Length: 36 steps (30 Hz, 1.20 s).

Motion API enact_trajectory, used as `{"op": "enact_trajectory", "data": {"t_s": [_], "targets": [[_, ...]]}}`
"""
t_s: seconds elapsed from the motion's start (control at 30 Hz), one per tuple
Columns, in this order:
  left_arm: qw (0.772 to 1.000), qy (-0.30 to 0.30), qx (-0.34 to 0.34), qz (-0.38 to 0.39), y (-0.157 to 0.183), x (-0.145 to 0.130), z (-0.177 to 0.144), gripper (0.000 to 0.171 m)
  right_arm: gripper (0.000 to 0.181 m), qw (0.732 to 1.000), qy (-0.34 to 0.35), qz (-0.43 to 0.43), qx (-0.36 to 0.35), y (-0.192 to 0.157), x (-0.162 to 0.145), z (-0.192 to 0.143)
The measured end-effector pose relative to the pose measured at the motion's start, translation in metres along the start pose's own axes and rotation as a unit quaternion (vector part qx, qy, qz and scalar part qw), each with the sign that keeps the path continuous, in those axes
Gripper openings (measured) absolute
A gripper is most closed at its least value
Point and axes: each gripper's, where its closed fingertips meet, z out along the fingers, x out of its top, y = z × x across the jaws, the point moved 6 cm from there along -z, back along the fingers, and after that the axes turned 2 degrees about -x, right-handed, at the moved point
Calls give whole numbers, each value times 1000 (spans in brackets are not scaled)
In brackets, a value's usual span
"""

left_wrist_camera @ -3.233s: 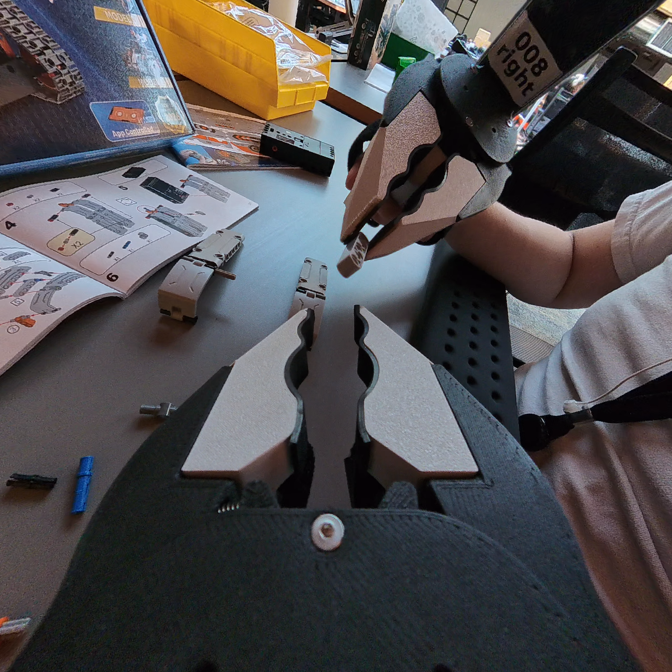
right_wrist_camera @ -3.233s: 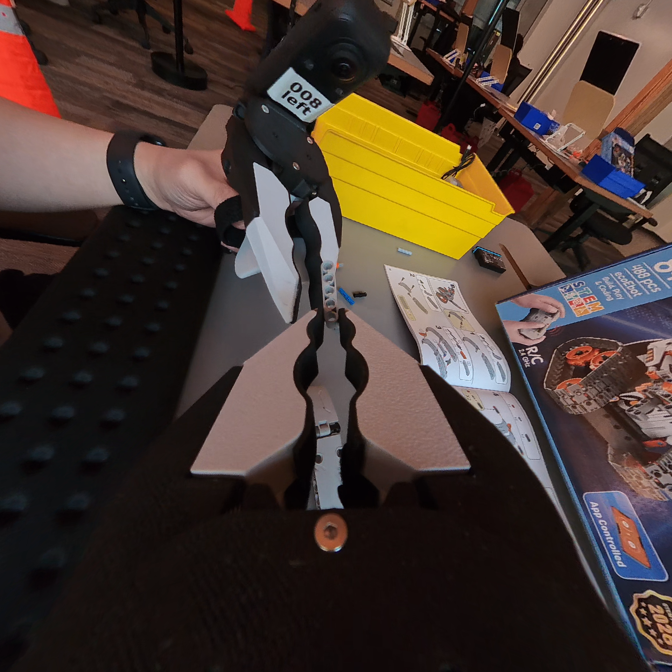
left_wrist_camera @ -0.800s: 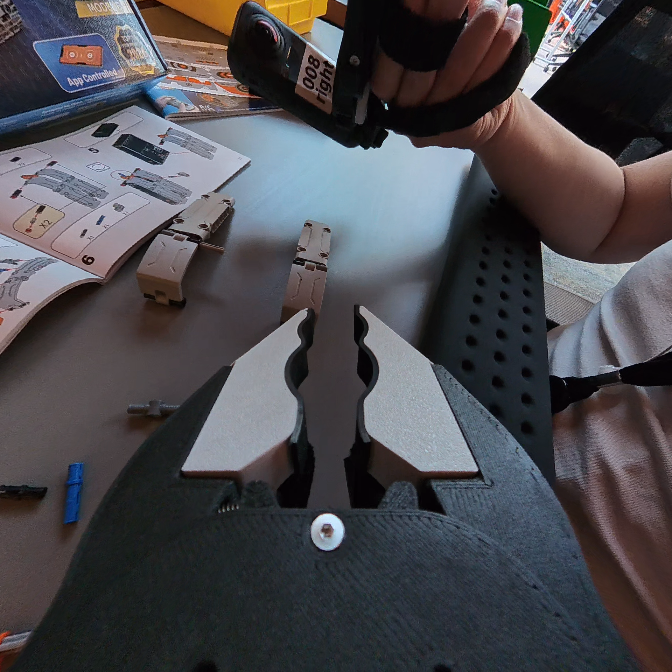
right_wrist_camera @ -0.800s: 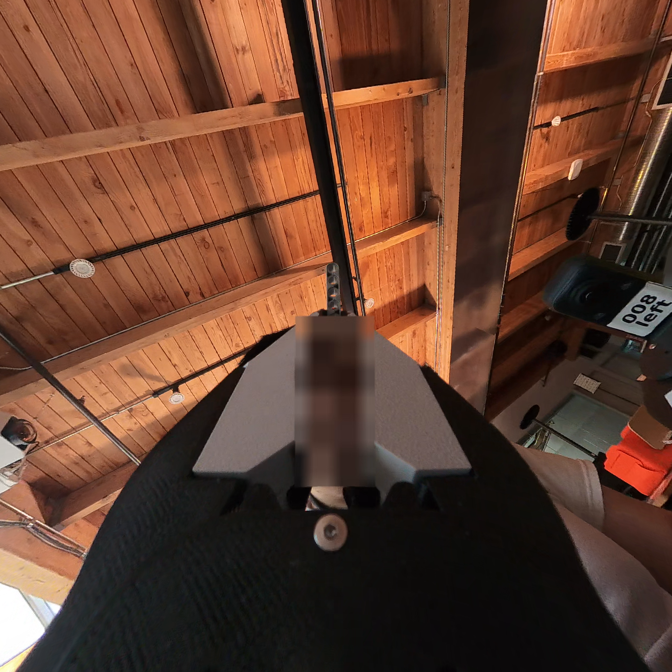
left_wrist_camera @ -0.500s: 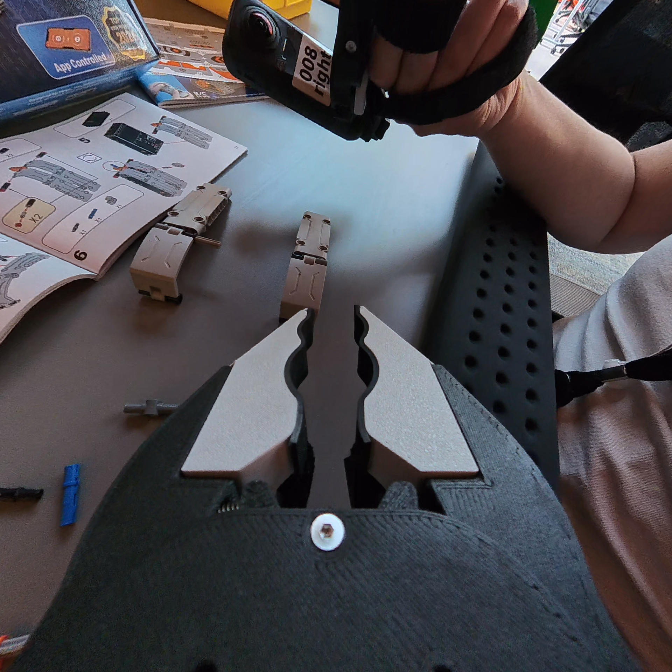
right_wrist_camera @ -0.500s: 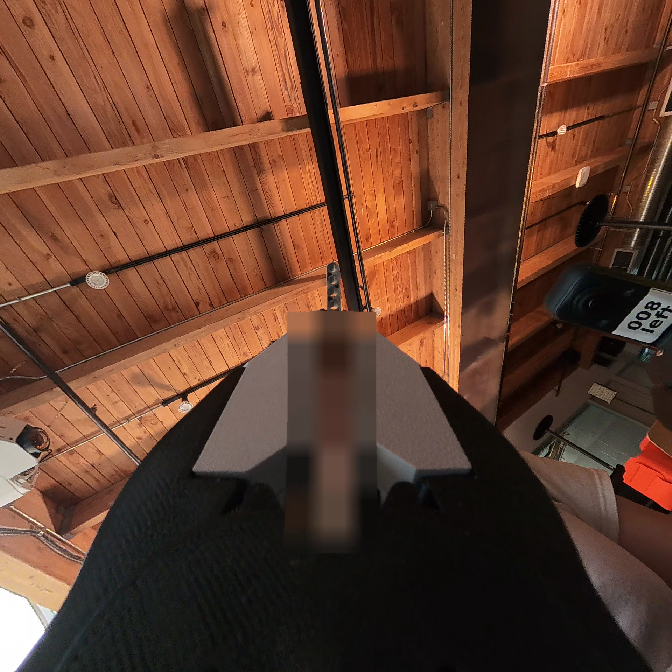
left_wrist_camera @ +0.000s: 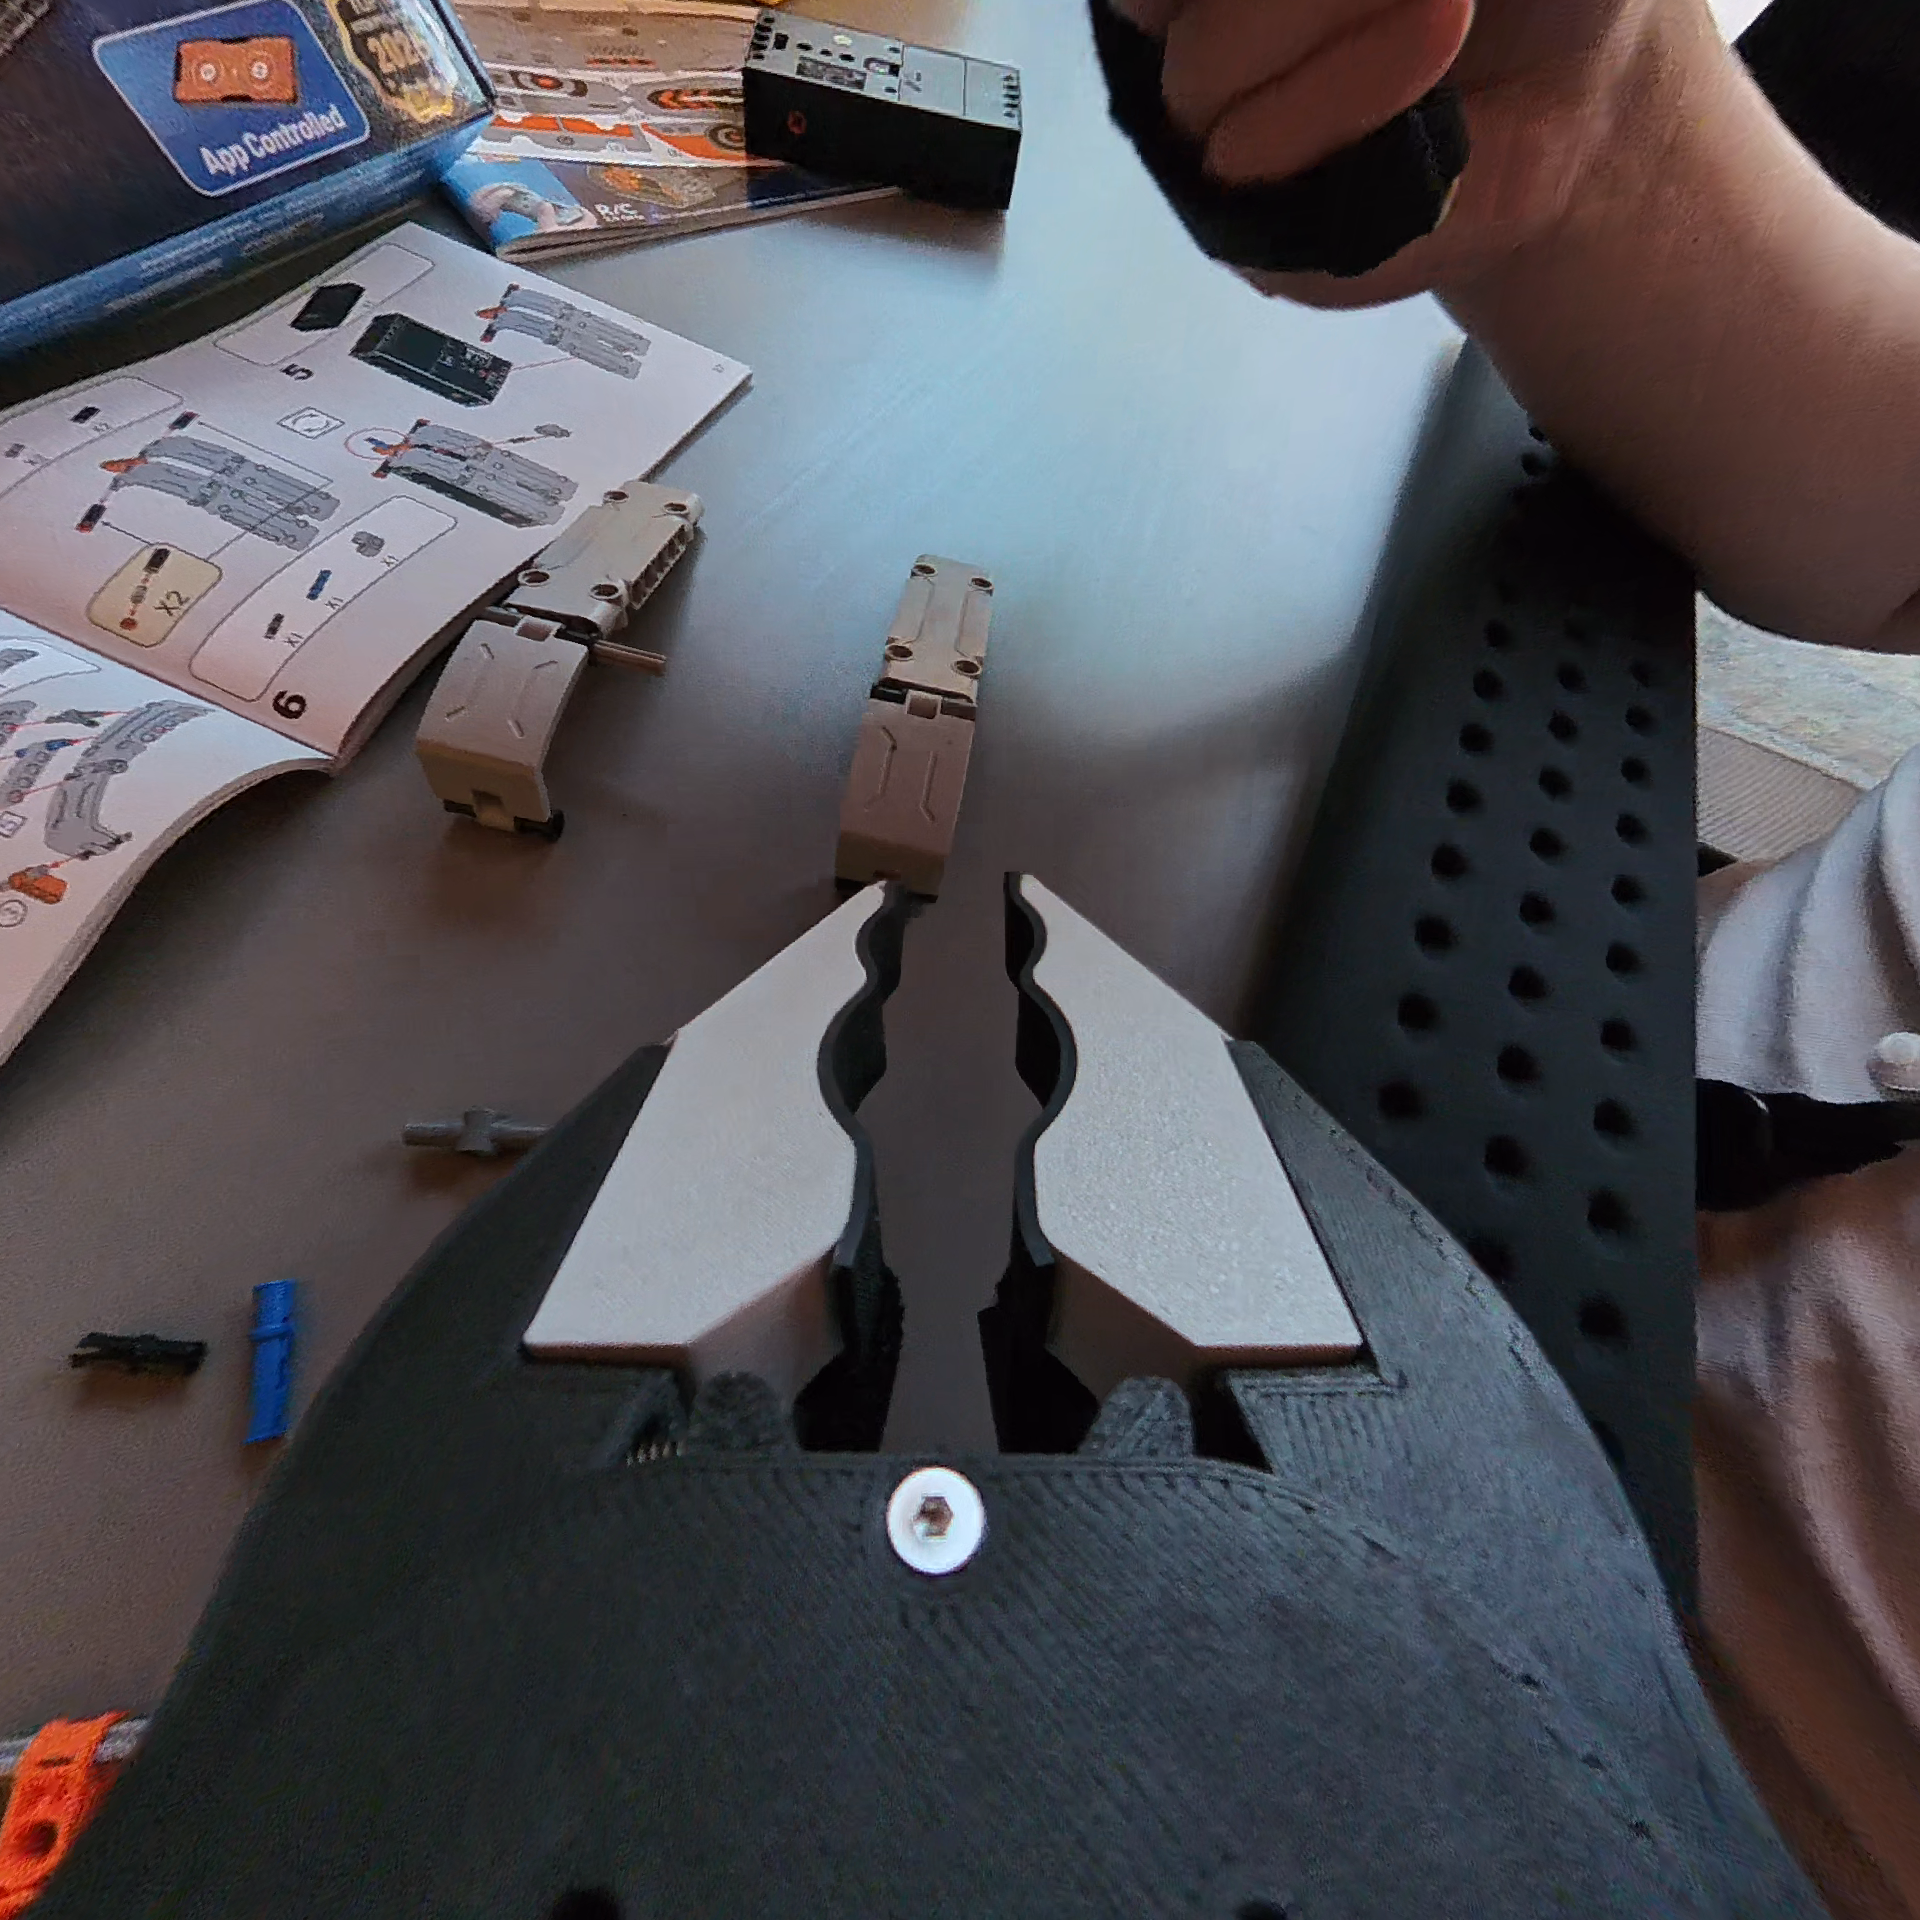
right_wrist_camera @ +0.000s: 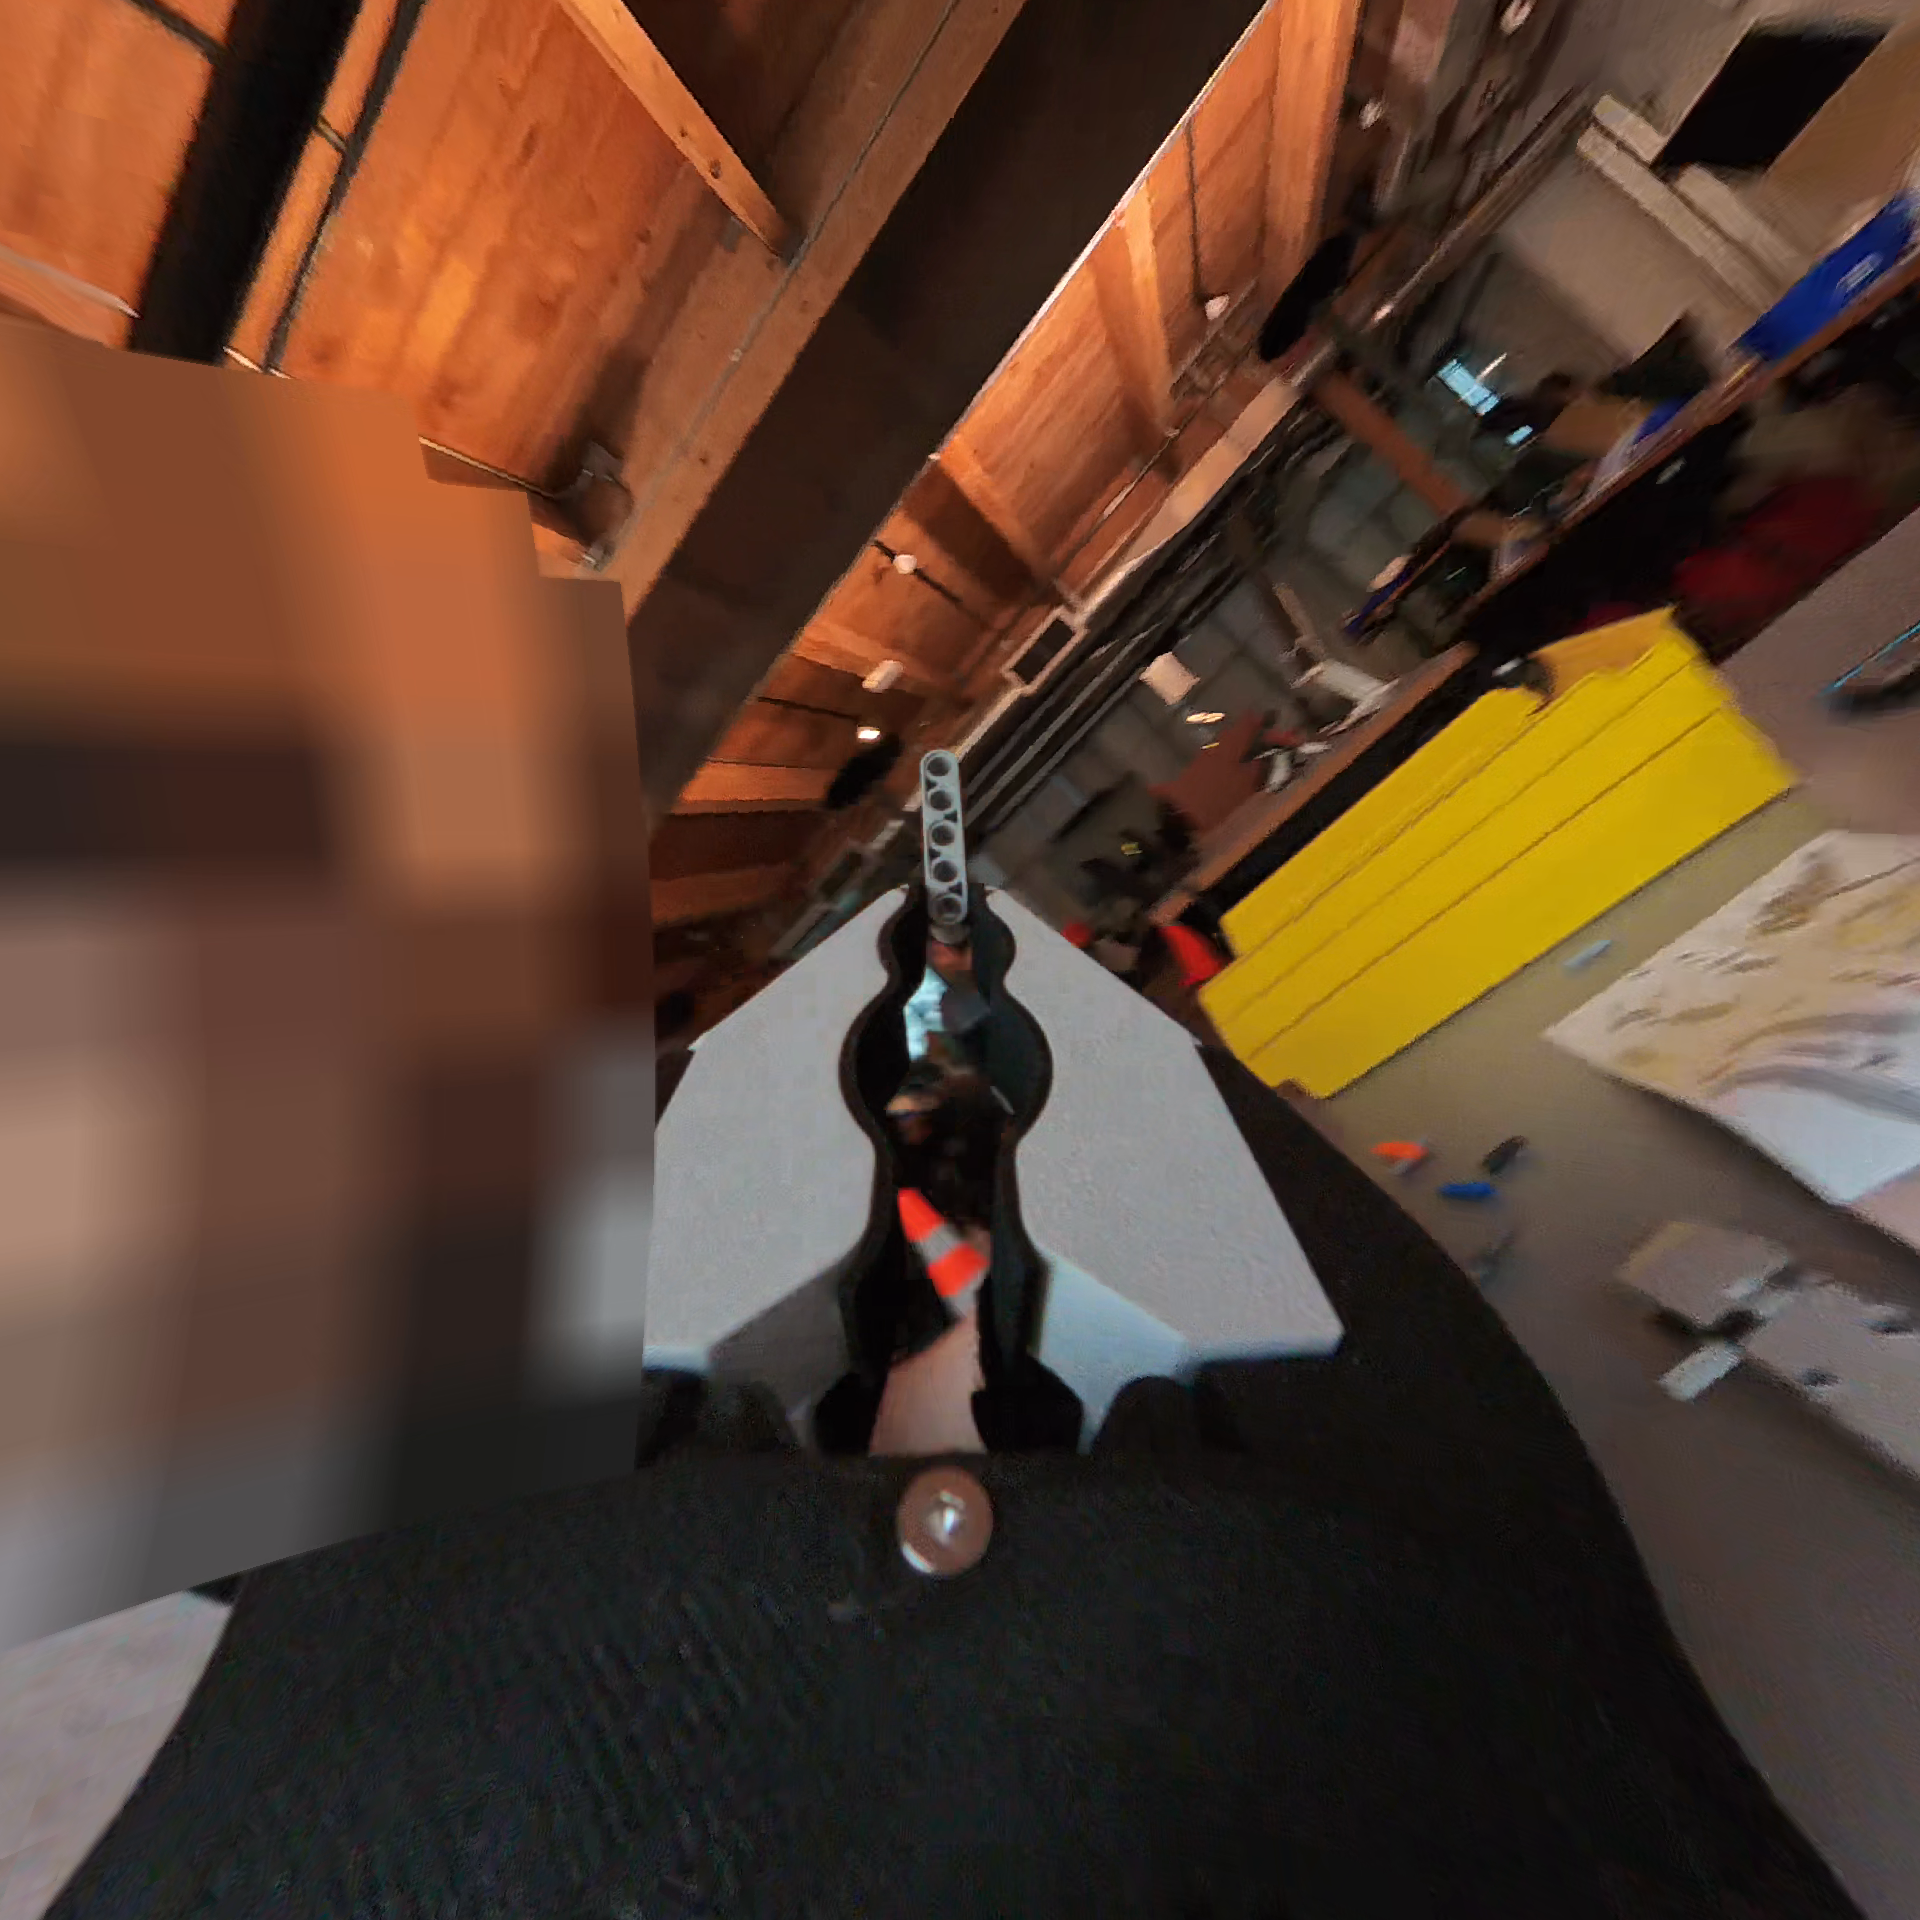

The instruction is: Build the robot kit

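Observation:
My left gripper (left_wrist_camera: pixel 948 883) is open and empty, low over the dark grey table (left_wrist_camera: pixel 1091 436). Its left fingertip nearly touches a grey two-part building-block assembly (left_wrist_camera: pixel 920 727) just ahead. A second grey assembly (left_wrist_camera: pixel 551 655) with a thin axle lies to the left by the open instruction booklet (left_wrist_camera: pixel 260 520). My right gripper (right_wrist_camera: pixel 954 914) is shut on a thin grey beam with holes (right_wrist_camera: pixel 943 836), held up in the air and tilted toward the ceiling. The hand holding that gripper (left_wrist_camera: pixel 1455 135) is at the top right of the left wrist view.
A blue product box (left_wrist_camera: pixel 208 125), a leaflet and a black battery box (left_wrist_camera: pixel 883 114) lie at the far side. A grey axle pin (left_wrist_camera: pixel 468 1132), blue pin (left_wrist_camera: pixel 272 1361), black pin (left_wrist_camera: pixel 135 1353) and orange piece (left_wrist_camera: pixel 52 1797) lie left. A perforated black chair back (left_wrist_camera: pixel 1538 935) stands right. Yellow bins (right_wrist_camera: pixel 1486 883). Across from one pair of fingers to the other is roughly 20 cm.
The right gripper swung from pointing straight at the ceiling to a tilt that brings the room and table into view, still holding the beam. The left gripper drew back slightly, staying open.

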Motion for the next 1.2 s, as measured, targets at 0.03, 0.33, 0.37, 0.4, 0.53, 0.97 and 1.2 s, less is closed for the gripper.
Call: {"op": "enact_trajectory", "data": {"t_s": [0.03,0.33,0.37,0.4,0.53,0.97,1.2], "targets": [[1000,-8,10,1,-1,-1,1,17,7,998,2,-52,-32,1,2,-1],[990,-77,96,74,-1,-12,7,6,7,859,-83,-438,-252,23,-14,1],[987,-85,111,84,-1,-13,7,5,7,837,-96,-471,-260,25,-17,2],[983,-93,126,93,-2,-14,8,3,7,815,-108,-504,-266,26,-21,3],[967,-131,189,110,-9,-20,7,0,7,728,-146,-604,-288,33,-31,6],[974,-128,182,43,-20,-26,-7,0,7,696,-110,-608,-366,61,-9,-11],[982,-114,150,5,-24,-29,-12,0,7,686,-86,-599,-403,69,8,-28]]}}
